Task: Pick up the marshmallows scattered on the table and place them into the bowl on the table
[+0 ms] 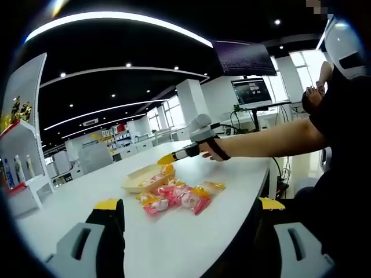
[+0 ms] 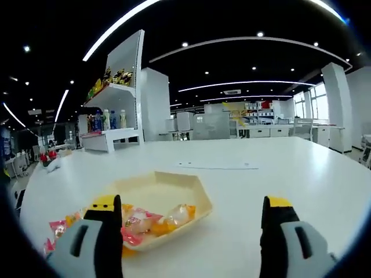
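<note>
R gripper (image 2: 185, 223) jaws wide over bowl (image 2: 159, 194), arm (image 1: 272, 139) outstretched.

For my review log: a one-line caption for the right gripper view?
Open right gripper hovers over the bowl holding wrapped marshmallows on the white table.

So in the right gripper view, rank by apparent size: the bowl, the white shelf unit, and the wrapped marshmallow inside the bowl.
1. Bowl and shelf unit look alike in size; the shelf stands far back, so I won't rank them.
2. Wrapped marshmallow, clearly smallest.
</note>
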Demonstrator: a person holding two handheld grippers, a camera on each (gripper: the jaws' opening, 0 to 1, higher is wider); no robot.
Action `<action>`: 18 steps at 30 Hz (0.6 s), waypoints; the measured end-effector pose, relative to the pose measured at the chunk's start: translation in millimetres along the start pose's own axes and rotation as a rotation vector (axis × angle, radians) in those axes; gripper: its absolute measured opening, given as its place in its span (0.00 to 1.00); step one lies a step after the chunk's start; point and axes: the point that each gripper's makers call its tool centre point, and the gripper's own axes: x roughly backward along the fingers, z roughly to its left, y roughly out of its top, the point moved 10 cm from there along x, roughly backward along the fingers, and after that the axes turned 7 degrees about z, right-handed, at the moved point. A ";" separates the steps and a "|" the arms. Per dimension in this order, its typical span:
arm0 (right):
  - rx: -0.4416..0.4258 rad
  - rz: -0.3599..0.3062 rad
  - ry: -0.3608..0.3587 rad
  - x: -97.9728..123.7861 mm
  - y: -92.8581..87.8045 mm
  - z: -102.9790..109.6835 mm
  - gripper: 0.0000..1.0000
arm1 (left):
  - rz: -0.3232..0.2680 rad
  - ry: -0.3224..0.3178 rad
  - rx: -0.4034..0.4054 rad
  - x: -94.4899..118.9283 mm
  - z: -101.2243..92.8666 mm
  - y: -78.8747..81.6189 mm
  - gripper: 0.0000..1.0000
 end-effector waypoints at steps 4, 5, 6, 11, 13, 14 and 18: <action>-0.026 0.006 0.016 9.1 -0.8 1.1 0.97 | 0.004 0.004 0.001 0.3 0.7 -0.9 0.92; -0.025 -0.001 0.019 11.7 -1.4 1.5 0.96 | 0.005 0.005 0.001 0.4 0.7 -1.2 0.92; -0.020 -0.005 0.019 14.3 -1.8 1.8 0.96 | 0.005 0.005 0.000 0.3 0.5 -1.3 0.92; -0.009 0.022 0.011 27.9 -7.6 -2.0 0.93 | 0.010 0.005 0.001 -0.6 -0.6 -2.3 0.92; -0.015 0.018 0.008 34.3 -9.0 -3.0 0.93 | 0.012 0.006 -0.001 -0.7 -1.0 -2.4 0.92; -0.021 0.017 0.008 38.4 -9.9 -3.5 0.93 | 0.013 0.007 -0.002 -0.6 -1.2 -2.3 0.92; -0.053 -0.008 0.020 56.1 -12.2 -5.4 0.93 | 0.012 0.011 -0.001 -0.1 -1.0 -1.8 0.92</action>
